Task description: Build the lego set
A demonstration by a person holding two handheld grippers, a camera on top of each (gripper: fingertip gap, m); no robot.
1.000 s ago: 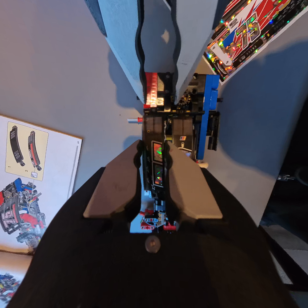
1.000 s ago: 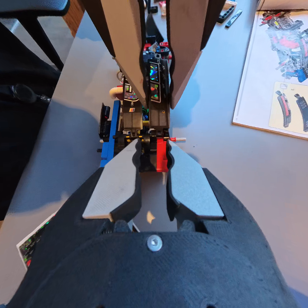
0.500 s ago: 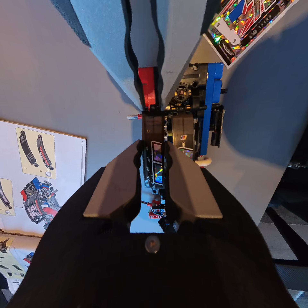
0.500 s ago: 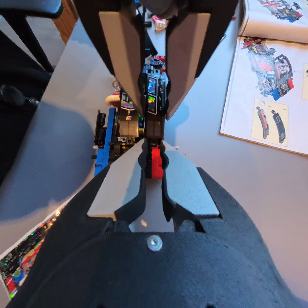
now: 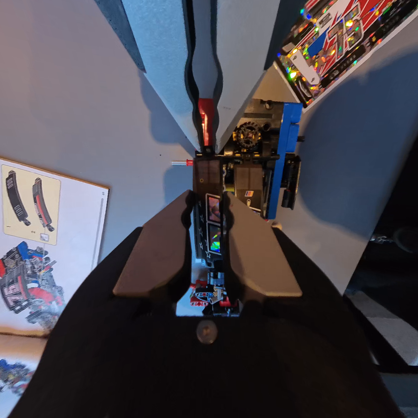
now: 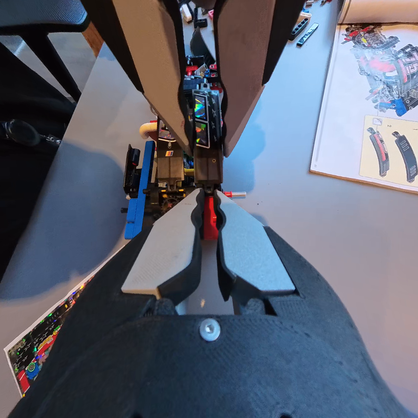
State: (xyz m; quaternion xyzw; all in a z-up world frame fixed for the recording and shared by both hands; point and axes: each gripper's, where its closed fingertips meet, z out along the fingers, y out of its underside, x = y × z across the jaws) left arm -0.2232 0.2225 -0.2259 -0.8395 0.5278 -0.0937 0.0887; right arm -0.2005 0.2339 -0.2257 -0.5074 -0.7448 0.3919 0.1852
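The left gripper (image 5: 207, 203) clamps the black holographic-stickered curved panel (image 5: 209, 226); facing it, the right gripper (image 6: 208, 199) pinches the red plastic piece (image 6: 210, 224). Best press straight, keeping both ends aligned.

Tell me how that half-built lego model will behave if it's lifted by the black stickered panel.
The lego model probably hangs lopsided: the black stickered panel sits at one side, with the blue beam opposite. The panel looks pinned at its end, so it may pivot or pop off. Its glossy stickers look slippery for the left claw.

Black-and-blue lego model (image 5: 248, 181) on grey table; red piece (image 6: 210, 224) at one end
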